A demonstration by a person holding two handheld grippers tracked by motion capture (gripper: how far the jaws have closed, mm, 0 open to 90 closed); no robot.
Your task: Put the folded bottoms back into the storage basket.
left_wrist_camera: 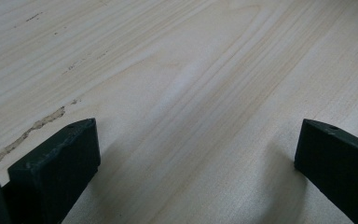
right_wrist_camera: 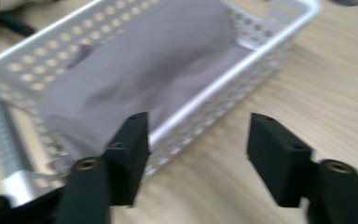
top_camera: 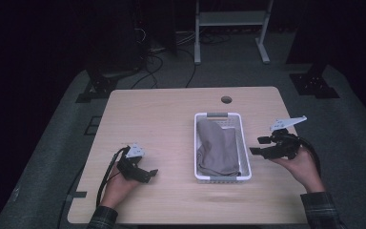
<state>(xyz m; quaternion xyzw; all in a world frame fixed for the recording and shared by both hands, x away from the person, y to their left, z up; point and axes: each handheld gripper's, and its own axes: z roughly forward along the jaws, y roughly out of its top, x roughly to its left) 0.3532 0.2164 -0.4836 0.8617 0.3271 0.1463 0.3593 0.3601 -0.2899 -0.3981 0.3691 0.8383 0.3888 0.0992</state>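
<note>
A white perforated basket [top_camera: 223, 180] stands on the wooden table [top_camera: 162, 119], right of centre, with a grey cloth [top_camera: 217, 148] crumpled inside it. My right gripper [top_camera: 256, 145] hovers just right of the basket, pointing at its side. In the right gripper view its jaws [right_wrist_camera: 198, 144] stand open with nothing between them, in front of the basket wall [right_wrist_camera: 223, 100] and the cloth [right_wrist_camera: 140, 70]. My left gripper [top_camera: 151, 174] rests low over the table's front left. In the left gripper view it [left_wrist_camera: 196, 154] is wide open over bare wood.
A round cable hole [top_camera: 226, 99] lies in the table behind the basket. Beyond the table's far edge stand a white metal frame [top_camera: 231, 19] and dark stands, with cables on the grey floor. Bare wood stretches between the left gripper and the basket.
</note>
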